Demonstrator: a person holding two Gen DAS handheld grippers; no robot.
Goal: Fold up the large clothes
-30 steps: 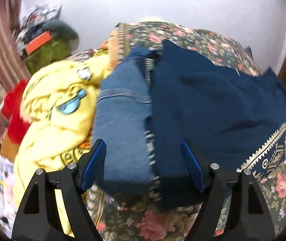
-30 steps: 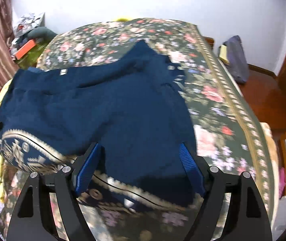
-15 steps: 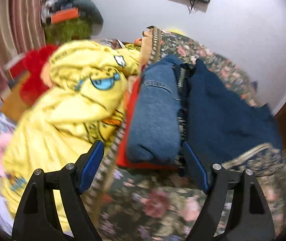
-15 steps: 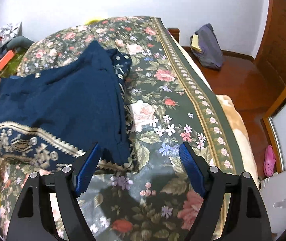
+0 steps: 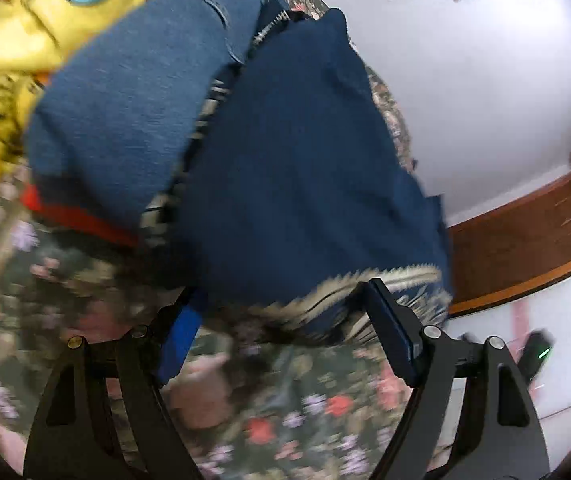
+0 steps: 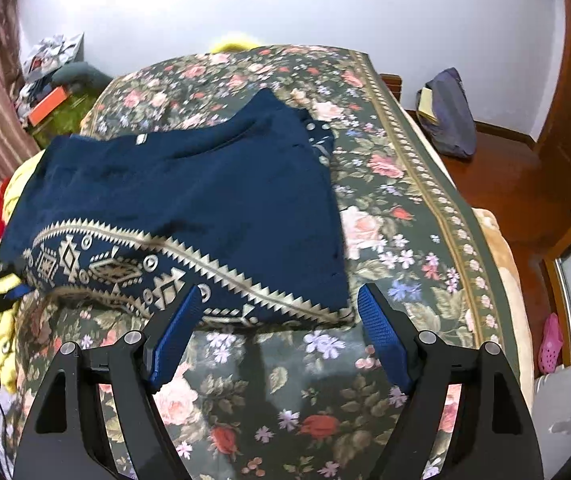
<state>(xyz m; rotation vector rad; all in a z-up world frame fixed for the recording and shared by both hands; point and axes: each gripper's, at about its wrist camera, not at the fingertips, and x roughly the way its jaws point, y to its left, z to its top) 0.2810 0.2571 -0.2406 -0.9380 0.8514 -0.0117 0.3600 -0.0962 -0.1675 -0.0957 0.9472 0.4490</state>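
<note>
A folded navy garment (image 6: 189, 192) with a cream patterned hem lies on the floral bedspread (image 6: 385, 216). It also shows in the left wrist view (image 5: 297, 168), blurred. My right gripper (image 6: 281, 300) is open and empty, its tips at the garment's near hem edge. My left gripper (image 5: 285, 300) is open and empty, just in front of the patterned hem at the garment's left end. Folded blue jeans (image 5: 133, 112) on a red item lie beside the navy garment.
A yellow printed garment (image 5: 37, 20) is heaped left of the jeans. A dark bag (image 6: 449, 116) sits on the wooden floor right of the bed. Clutter (image 6: 53, 84) stands by the curtain at the far left. The bed's right edge (image 6: 497, 264) drops to the floor.
The left gripper swung right from the yellow heap and jeans to face the navy garment's hem. The right gripper moved back left to the garment's near edge. Both stayed open.
</note>
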